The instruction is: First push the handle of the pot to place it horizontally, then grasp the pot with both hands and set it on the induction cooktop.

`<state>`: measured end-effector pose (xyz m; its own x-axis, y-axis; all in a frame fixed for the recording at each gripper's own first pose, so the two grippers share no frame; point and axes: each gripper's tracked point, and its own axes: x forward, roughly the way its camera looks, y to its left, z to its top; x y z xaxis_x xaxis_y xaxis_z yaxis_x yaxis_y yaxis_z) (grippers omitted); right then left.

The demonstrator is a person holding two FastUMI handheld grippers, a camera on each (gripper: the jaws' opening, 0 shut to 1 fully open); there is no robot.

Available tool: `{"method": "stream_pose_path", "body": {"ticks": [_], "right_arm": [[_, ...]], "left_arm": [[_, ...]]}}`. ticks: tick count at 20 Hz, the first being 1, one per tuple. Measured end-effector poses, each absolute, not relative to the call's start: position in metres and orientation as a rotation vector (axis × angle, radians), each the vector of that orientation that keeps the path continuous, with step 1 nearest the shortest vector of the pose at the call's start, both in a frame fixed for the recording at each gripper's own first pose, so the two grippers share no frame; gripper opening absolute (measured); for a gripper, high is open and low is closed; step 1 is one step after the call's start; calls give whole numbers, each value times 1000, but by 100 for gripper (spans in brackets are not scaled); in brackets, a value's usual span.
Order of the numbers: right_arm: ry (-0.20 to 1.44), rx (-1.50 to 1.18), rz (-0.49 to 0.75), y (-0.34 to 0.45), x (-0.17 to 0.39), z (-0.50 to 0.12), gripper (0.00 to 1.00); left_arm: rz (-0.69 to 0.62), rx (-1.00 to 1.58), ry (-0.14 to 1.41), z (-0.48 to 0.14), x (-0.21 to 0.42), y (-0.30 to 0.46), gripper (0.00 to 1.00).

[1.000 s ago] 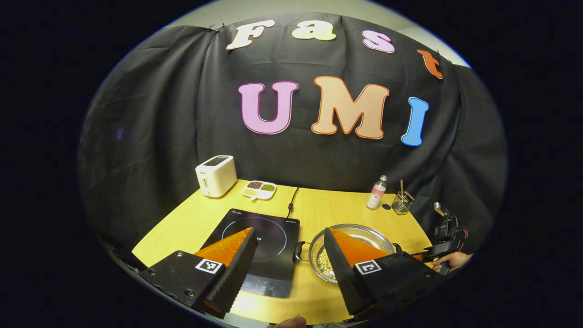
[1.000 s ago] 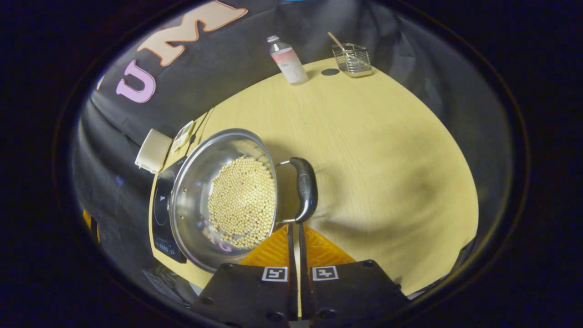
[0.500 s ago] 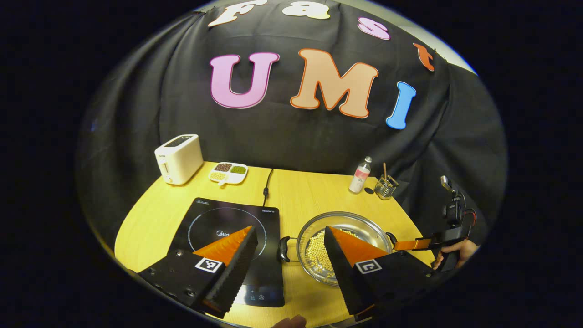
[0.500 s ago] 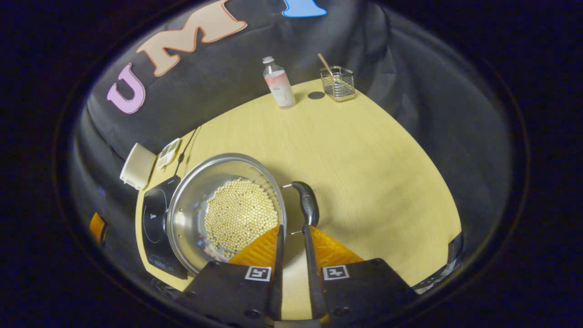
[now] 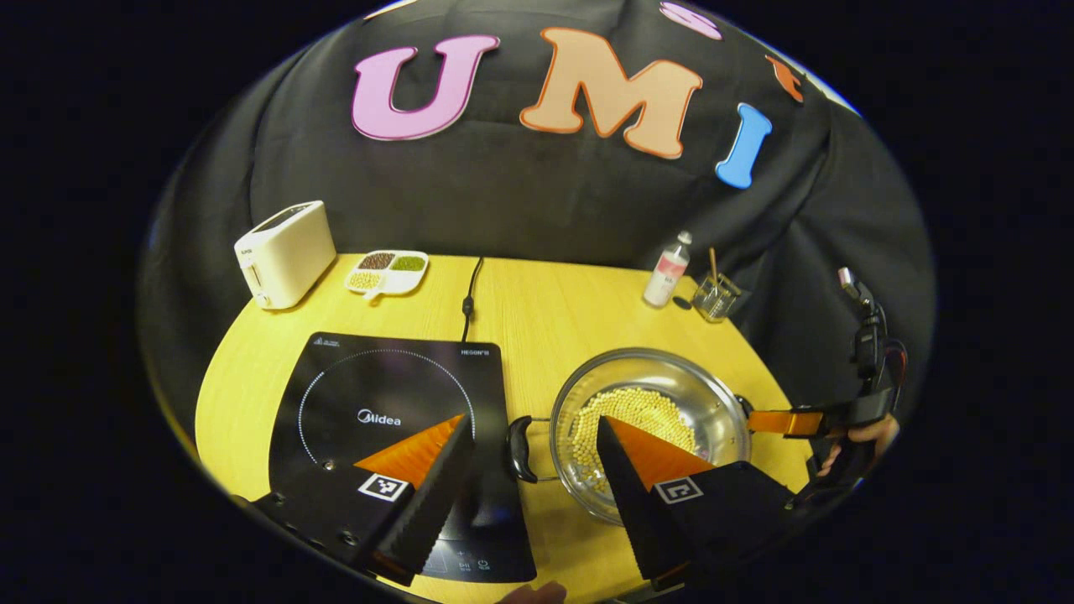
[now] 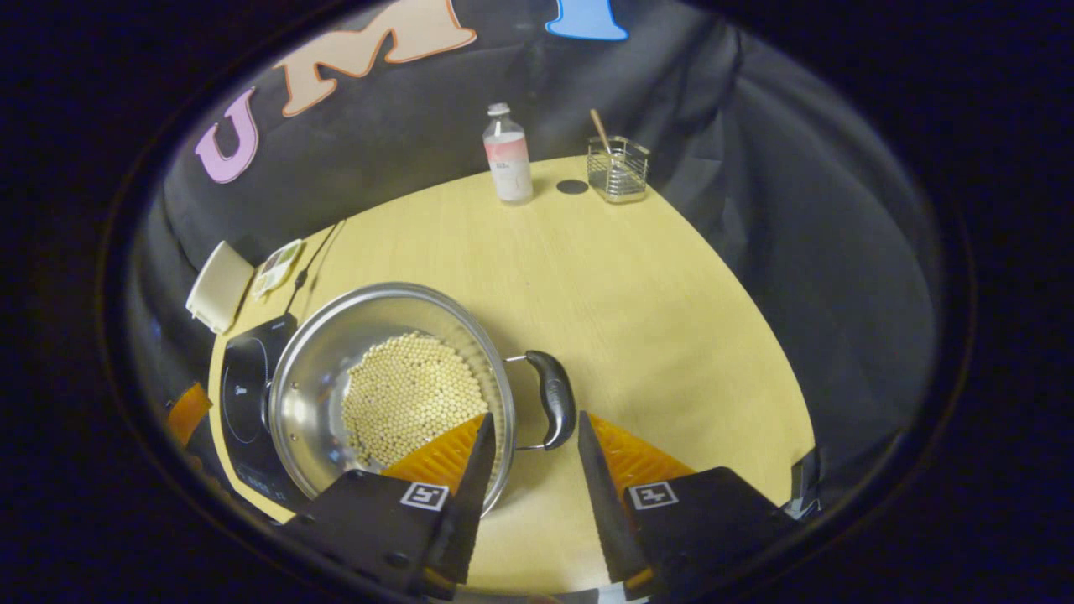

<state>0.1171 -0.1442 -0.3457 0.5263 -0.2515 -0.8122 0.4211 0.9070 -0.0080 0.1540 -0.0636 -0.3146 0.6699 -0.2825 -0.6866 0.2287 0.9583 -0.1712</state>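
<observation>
A steel pot holding pale round beans stands on the wooden table, just right of the black induction cooktop. Its near black handle lies between the fingers of my left gripper, which is open and still short of it. In the right gripper view the pot has its other black handle lying level. My right gripper is open, with its fingertips on either side of that handle's near end. The right gripper also appears in the left gripper view, beside the pot's far rim, held by a hand.
A white toaster and a divided dish of beans stand at the back left. The cooktop's power cord runs to the wall. A small bottle and a wire holder stand at the back right.
My right gripper has gone from shut to open and now straddles the handle's end. My left gripper has moved forward and tilted down over the table.
</observation>
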Motion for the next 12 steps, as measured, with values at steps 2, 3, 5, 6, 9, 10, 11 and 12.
{"method": "stream_pose_path", "body": {"ticks": [2, 3, 5, 6, 9, 10, 11, 12], "right_arm": [[948, 205, -399, -149, 122, -352, 59], [966, 206, -393, -150, 122, -356, 61], [982, 201, -370, -152, 126, -362, 59], [985, 209, -354, -151, 130, -364, 60], [1011, 212, -336, -151, 135, -374, 65], [1017, 203, -330, -152, 136, -377, 65], [1020, 199, -319, -152, 137, -379, 67], [1023, 198, -312, -153, 138, -381, 69]], "left_arm": [[-301, -68, 810, -330, 158, -74, 91], [-298, -57, 838, -342, 161, -75, 91], [-282, -55, 895, -364, 162, -77, 91], [-275, -62, 917, -372, 164, -78, 92], [-264, -87, 973, -389, 163, -81, 92], [-256, -91, 987, -394, 163, -82, 92], [-245, -89, 1008, -399, 161, -82, 92], [-245, -81, 991, -398, 165, -84, 92]]}}
